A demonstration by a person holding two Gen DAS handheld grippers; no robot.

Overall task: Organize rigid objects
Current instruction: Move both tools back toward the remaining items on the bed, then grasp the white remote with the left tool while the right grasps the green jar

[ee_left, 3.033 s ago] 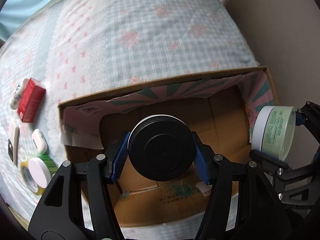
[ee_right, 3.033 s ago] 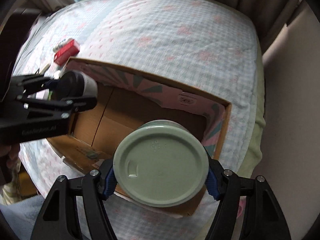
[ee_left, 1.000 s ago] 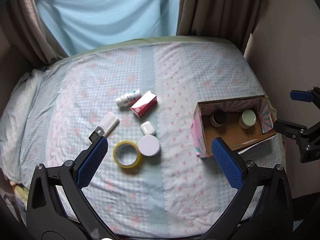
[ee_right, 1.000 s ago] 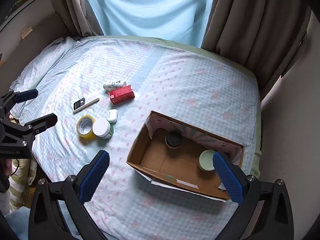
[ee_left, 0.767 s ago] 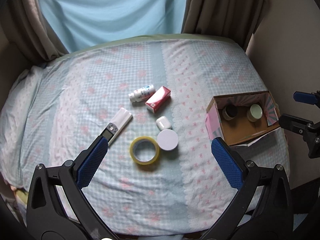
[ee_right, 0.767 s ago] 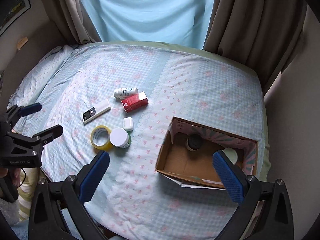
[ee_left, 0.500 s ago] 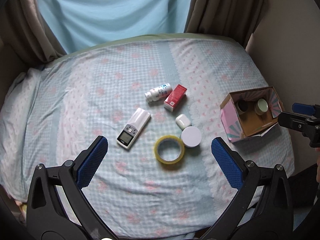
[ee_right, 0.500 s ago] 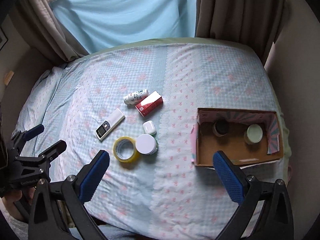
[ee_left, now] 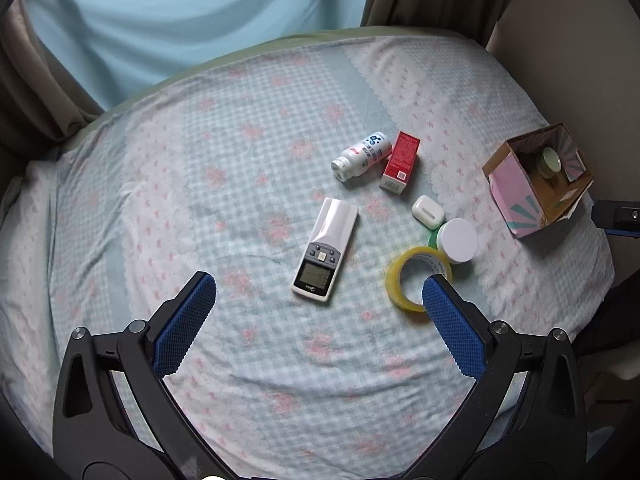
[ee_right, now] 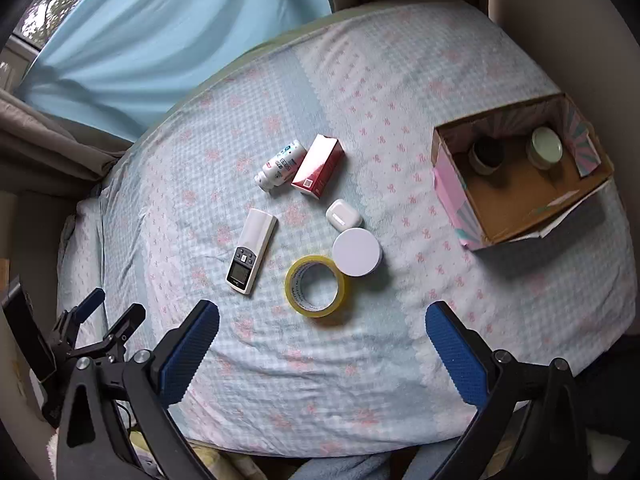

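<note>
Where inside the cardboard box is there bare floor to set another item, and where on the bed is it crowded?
In the cardboard box, the near half of the floor, in front of the black jar and green-lidded jar, is bare. It is crowded around the tape roll, white-lidded jar and earbud case.

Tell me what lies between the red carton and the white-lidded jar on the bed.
The white earbud case lies between the red carton and the white-lidded jar, close to the jar. The right wrist view shows it best.

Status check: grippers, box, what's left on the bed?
Left gripper and right gripper open, empty. Box holds two jars. Tape roll, remote, bottle among items left. Nothing blocking.
</note>
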